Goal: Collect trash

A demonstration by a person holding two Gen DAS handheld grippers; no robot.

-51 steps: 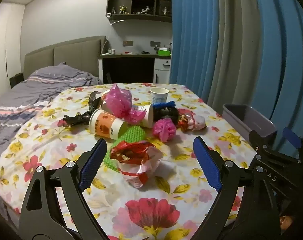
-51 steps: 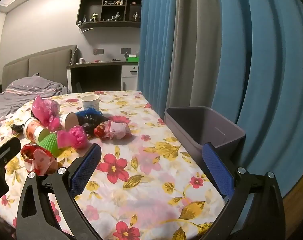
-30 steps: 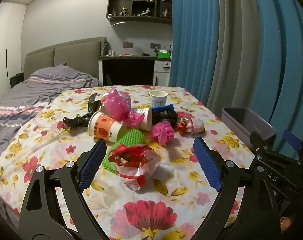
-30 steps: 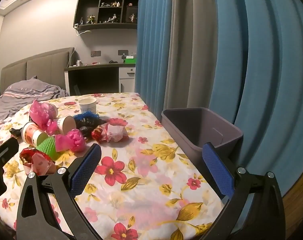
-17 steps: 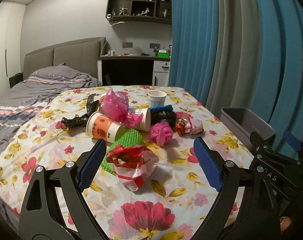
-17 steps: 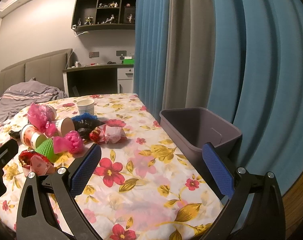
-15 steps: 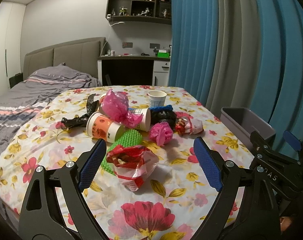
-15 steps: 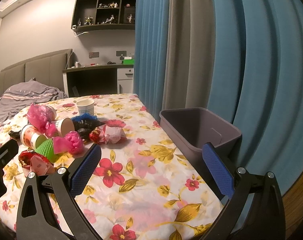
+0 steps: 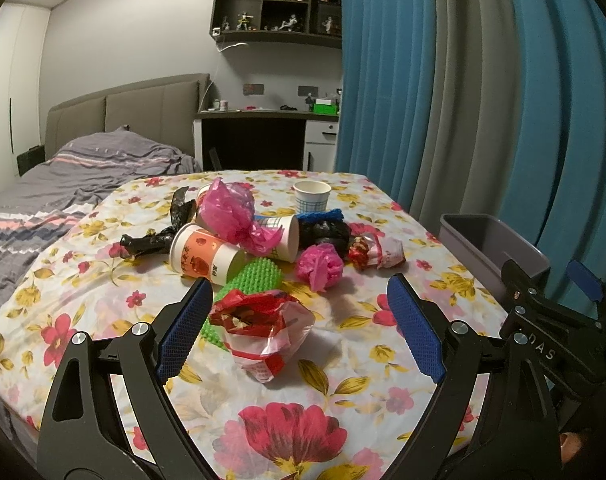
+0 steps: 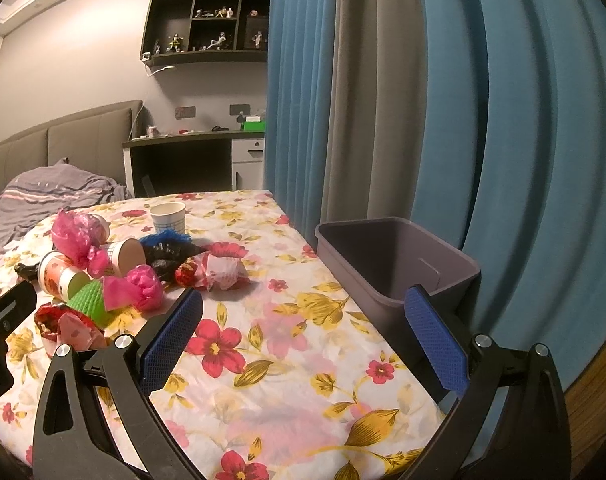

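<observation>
A heap of trash lies on the flowered tablecloth [image 9: 115, 304]: a red and white wrapper [image 9: 265, 326], a green spiky piece [image 9: 251, 282], an orange paper cup [image 9: 205, 254] on its side, pink bags [image 9: 229, 212], a black bag [image 9: 323, 232] and an upright white cup [image 9: 312, 196]. My left gripper [image 9: 301, 330] is open and empty, just before the red wrapper. My right gripper [image 10: 303, 330] is open and empty above the cloth, beside the empty grey bin [image 10: 387, 256]. The heap also shows in the right wrist view [image 10: 139, 284].
The grey bin [image 9: 491, 246] stands at the table's right edge against blue and grey curtains [image 9: 443, 100]. A bed [image 9: 63, 184] lies to the left, a desk [image 9: 263, 136] behind the table. The right gripper's body [image 9: 551, 332] sits at the left view's lower right.
Both grippers have drawn back and up a little from the table. The trash looks slightly farther off. Jaws stay open.
</observation>
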